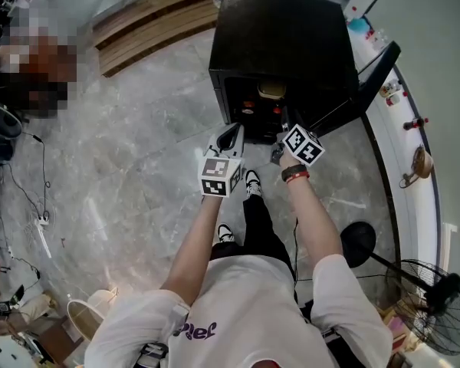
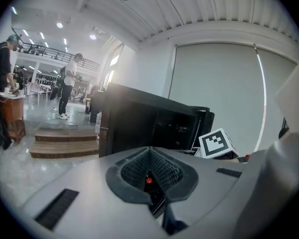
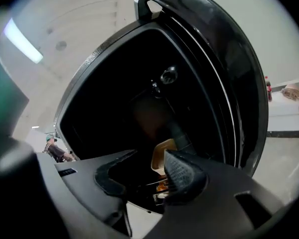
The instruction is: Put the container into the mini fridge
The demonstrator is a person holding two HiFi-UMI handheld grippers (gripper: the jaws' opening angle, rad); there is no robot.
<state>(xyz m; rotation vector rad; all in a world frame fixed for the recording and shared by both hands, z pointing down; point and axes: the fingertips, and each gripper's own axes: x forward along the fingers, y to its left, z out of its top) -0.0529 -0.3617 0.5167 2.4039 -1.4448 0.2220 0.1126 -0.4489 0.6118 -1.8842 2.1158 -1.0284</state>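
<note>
both arms reach forward from the bottom of the head view toward its centre. the left arm (image 1: 195, 244) is bare and nearly straight; the right arm (image 1: 316, 222) runs beside it and ends a little higher in the frame. the left gripper (image 1: 231, 138) sits just left of centre with the left marker cube (image 1: 219, 176) facing up, its jaws closed together and empty. the right gripper (image 1: 285, 129) is just to its right, near but apart. the right marker cube (image 1: 303, 146) is tilted, and the jaws stand apart with nothing pressed between the pads.
</note>
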